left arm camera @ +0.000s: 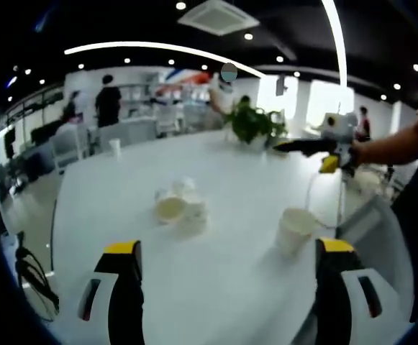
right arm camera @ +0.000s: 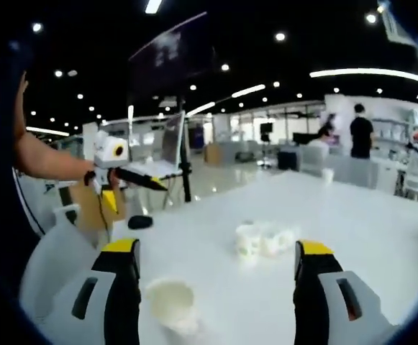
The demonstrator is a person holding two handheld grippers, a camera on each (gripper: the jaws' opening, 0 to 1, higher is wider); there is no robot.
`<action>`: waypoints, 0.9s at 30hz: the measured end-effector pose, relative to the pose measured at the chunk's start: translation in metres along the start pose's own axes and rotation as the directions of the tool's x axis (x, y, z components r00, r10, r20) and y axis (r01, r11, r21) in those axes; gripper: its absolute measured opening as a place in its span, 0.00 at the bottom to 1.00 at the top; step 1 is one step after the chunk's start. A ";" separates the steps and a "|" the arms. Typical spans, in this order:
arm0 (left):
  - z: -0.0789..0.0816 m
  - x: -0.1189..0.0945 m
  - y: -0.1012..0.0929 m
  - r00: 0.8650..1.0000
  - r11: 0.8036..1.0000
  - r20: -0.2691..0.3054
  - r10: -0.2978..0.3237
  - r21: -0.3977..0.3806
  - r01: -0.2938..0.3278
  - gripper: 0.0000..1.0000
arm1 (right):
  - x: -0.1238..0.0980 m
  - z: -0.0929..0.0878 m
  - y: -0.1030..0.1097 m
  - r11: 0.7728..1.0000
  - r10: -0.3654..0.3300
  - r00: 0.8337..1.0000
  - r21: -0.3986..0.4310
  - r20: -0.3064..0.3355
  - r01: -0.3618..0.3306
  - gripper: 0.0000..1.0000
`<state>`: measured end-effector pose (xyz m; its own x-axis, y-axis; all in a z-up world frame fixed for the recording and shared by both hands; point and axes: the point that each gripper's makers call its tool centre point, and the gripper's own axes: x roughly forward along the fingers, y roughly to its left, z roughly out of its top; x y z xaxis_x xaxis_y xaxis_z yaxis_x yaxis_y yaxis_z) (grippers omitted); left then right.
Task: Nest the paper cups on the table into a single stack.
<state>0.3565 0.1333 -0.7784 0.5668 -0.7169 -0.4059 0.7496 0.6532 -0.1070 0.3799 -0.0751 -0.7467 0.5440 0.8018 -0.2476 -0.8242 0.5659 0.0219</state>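
In the left gripper view the left gripper (left arm camera: 226, 287) has its jaws spread wide apart over the white counter (left arm camera: 223, 287), with nothing between them. Just ahead of the right-hand jaw stands a single paper cup (left arm camera: 294, 230), upright with its mouth up, close to the counter's edge. Farther out, nearer the middle of the counter, a cluster of paper cups (left arm camera: 178, 205) sits bunched together; blur makes their number hard to make out, and only one open mouth reads clearly. Beyond them are a potted plant (left arm camera: 253, 123) and a lone cup (left arm camera: 114, 146) by the far edge. The right gripper (left arm camera: 306, 146) enters from the right, held in a hand (left arm camera: 349, 155); whether its jaws are parted cannot be told there.

In the right gripper view the right gripper (right arm camera: 216, 287) is likewise wide open and empty. The single paper cup (right arm camera: 171, 303) stands between its jaws, nearer the left one, touching neither. The cluster (right arm camera: 264, 239) lies farther on, cups blurring together. The left gripper (right arm camera: 140, 181) shows at left, edge-on, above a small dark object (right arm camera: 139, 222) too blurred to identify.
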 end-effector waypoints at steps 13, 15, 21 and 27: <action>0.002 0.006 -0.006 0.999 1.000 0.033 0.010 -0.004 -0.009 0.98 | -0.055 -0.031 -0.037 0.996 -0.081 0.987 -0.039 -0.141 0.076 0.94; -0.001 0.006 -0.007 1.000 1.000 0.024 0.016 -0.010 -0.016 0.98 | -0.063 -0.034 -0.043 0.996 -0.091 0.986 -0.030 -0.141 0.088 0.95; -0.010 0.006 -0.015 0.999 0.999 -0.009 0.035 -0.011 -0.035 0.98 | -0.077 -0.041 -0.049 0.995 -0.096 0.983 -0.016 -0.154 0.095 1.00; -0.007 0.001 0.000 0.996 0.996 0.021 0.090 -0.005 -0.090 0.98 | -0.080 -0.051 -0.055 0.994 -0.107 0.980 -0.019 -0.168 0.105 1.00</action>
<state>0.3551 0.1341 -0.7850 0.6393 -0.6598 -0.3949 0.6936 0.7165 -0.0742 0.3733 -0.1803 -0.7777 0.5945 0.6929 -0.4080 -0.7652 0.6434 -0.0223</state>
